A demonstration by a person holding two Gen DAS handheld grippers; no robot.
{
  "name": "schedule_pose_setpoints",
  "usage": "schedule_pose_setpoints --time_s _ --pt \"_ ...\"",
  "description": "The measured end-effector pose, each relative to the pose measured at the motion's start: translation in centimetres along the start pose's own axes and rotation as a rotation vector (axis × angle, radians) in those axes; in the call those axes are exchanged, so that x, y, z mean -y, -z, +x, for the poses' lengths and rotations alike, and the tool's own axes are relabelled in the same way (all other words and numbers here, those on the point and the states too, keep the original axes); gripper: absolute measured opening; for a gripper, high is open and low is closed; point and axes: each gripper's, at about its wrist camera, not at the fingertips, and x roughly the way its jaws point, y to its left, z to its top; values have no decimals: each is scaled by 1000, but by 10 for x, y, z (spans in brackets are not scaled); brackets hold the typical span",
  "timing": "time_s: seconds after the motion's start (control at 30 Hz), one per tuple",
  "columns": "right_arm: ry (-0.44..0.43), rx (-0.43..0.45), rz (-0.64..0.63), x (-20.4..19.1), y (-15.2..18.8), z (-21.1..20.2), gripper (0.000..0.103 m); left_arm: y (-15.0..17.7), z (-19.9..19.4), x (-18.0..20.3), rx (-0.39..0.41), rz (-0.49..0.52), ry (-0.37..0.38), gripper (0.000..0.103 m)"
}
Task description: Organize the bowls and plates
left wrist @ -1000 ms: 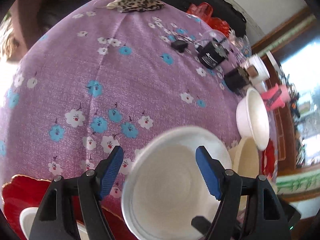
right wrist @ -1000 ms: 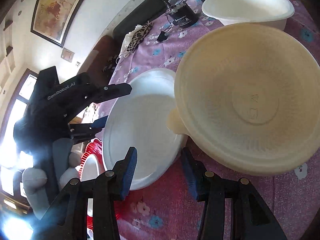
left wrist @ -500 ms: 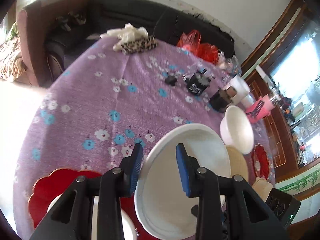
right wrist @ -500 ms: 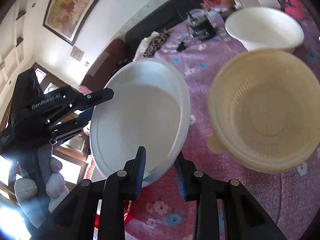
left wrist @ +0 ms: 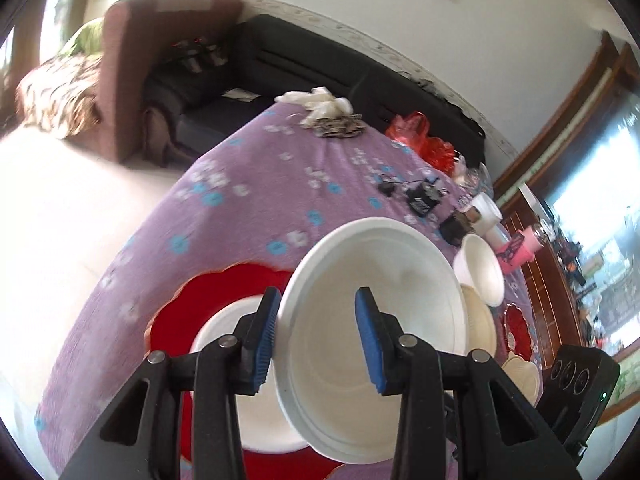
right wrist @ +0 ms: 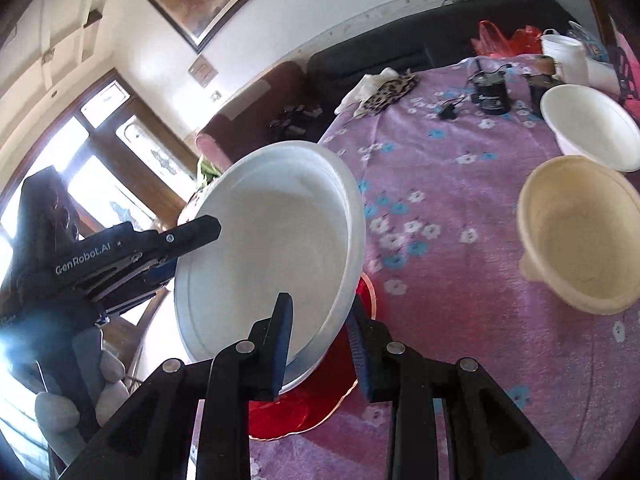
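A large white bowl (left wrist: 380, 264) hangs tilted in the air over the purple flowered table, held from two sides. My left gripper (left wrist: 318, 296) has the bowl's near rim between its blue pads; its jaws are opening slightly, and the pads still touch the rim. In the right wrist view this left gripper (right wrist: 192, 246) clamps the bowl (right wrist: 272, 220) from the left. My right gripper (right wrist: 320, 300) is shut on the bowl's lower rim. Below lies a red flower-shaped plate (left wrist: 208, 300) with a white dish (left wrist: 224, 328) on it. A cream bowl (right wrist: 580, 236) and a smaller white bowl (right wrist: 592, 132) stand to the right.
At the table's far side lie black chargers (right wrist: 490, 96), white cups (right wrist: 564, 56), a red bag (left wrist: 416, 136) and a leopard-print cloth (left wrist: 336, 128). A small red plate (left wrist: 516, 328) sits past the cream bowl. A dark sofa (left wrist: 304, 68) runs behind the table.
Both grippers closed on the white bowl's rim, lifted it off the table and carried it left, so it now hangs over the red plate. The cream bowl stayed in place.
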Motion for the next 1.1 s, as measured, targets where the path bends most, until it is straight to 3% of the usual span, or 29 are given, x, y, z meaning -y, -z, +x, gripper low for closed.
schedule_pose_setpoints --time_s 0.33,0.77,1.1 --pt "38 -109 -49 -18 18 48 31 23 11 -57 -49 -111 -11 36" --pt "80 -111 -92 -28 19 56 32 28 14 -76 -53 -164 16 37" --pt "37 -155 -61 -29 16 58 33 33 6 -77 -57 -179 14 48"
